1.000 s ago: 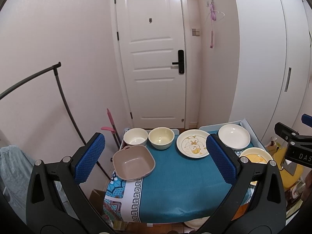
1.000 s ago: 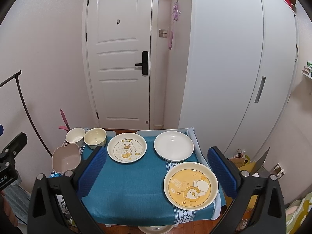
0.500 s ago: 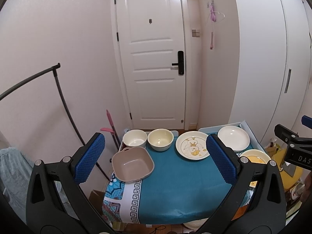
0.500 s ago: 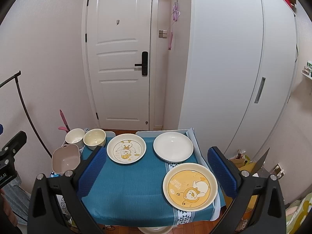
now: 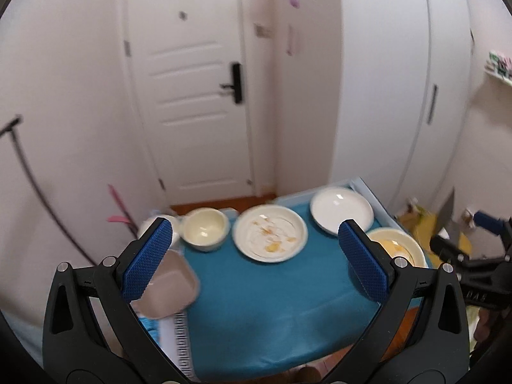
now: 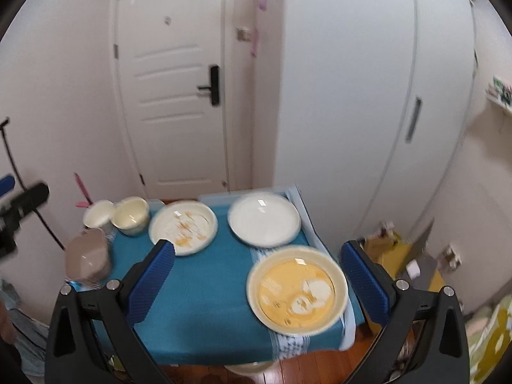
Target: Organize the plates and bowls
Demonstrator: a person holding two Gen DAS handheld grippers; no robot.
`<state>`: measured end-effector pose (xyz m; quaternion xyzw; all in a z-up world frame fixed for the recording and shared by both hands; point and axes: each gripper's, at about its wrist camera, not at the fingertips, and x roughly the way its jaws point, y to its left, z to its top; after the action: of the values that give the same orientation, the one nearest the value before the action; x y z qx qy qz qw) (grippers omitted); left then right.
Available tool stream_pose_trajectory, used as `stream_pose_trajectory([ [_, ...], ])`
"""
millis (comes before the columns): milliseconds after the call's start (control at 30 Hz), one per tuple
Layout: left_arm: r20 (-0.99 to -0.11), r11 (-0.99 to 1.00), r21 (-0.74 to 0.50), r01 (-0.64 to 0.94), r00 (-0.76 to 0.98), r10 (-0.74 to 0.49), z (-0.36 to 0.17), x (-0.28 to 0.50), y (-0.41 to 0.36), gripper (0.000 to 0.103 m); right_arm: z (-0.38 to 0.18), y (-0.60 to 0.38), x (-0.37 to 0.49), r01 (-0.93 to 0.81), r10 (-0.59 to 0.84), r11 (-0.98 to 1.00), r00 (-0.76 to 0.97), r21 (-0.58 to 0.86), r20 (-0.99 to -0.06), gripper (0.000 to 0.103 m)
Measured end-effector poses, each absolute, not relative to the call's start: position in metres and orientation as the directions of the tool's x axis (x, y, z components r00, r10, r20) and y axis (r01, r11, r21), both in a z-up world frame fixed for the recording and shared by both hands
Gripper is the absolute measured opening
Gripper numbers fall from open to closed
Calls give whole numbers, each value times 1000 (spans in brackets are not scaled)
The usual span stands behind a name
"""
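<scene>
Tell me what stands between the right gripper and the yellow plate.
Nothing visible. The right gripper is open and above the table, and the yellow plate lies uncovered on the teal cloth between its fingers in the right wrist view.

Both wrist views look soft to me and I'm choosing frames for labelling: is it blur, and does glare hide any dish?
Left wrist view: motion-smeared, cartoon plate print unreadable, gripper fingers sharp. Right wrist view: likewise smeared, small glints on white plate and yellow plate, nothing hidden. Fisheye bends the door edges.
</scene>
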<state>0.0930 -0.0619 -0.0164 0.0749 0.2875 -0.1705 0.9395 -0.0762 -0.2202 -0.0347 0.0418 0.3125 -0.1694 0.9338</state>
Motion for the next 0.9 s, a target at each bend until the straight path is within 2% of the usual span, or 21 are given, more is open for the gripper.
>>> stream_pose_trajectory([
  [200, -708, 847, -19, 531, 591, -386, -84, 119, -132, 103, -104, -277, -85, 415, -261, 909, 656, 49, -708, 103],
  [367, -817, 794, -95, 600, 409, -407, -160, 135, -195, 103, -152, -326, -91, 436, -225, 895, 614, 89, -756, 101],
  [467, -862, 780, -146, 608, 309, -402, -204, 145, -226, 101, -177, -351, -90, 415, -159, 898, 616, 147, -772, 90],
  [600, -896, 759, -137, 637, 246, -368, -245, 151, -263, 94, -207, -382, -82, 390, -78, 897, 606, 210, -792, 71],
  [733, -921, 756, -148, 638, 191, -341, -272, 161, -283, 89, -229, -405, -71, 375, 2, 884, 595, 280, -804, 60],
  [900, -939, 768, -170, 618, 135, -317, -296, 171, -295, 77, -245, -423, -60, 367, 71, 867, 578, 337, -813, 49],
])
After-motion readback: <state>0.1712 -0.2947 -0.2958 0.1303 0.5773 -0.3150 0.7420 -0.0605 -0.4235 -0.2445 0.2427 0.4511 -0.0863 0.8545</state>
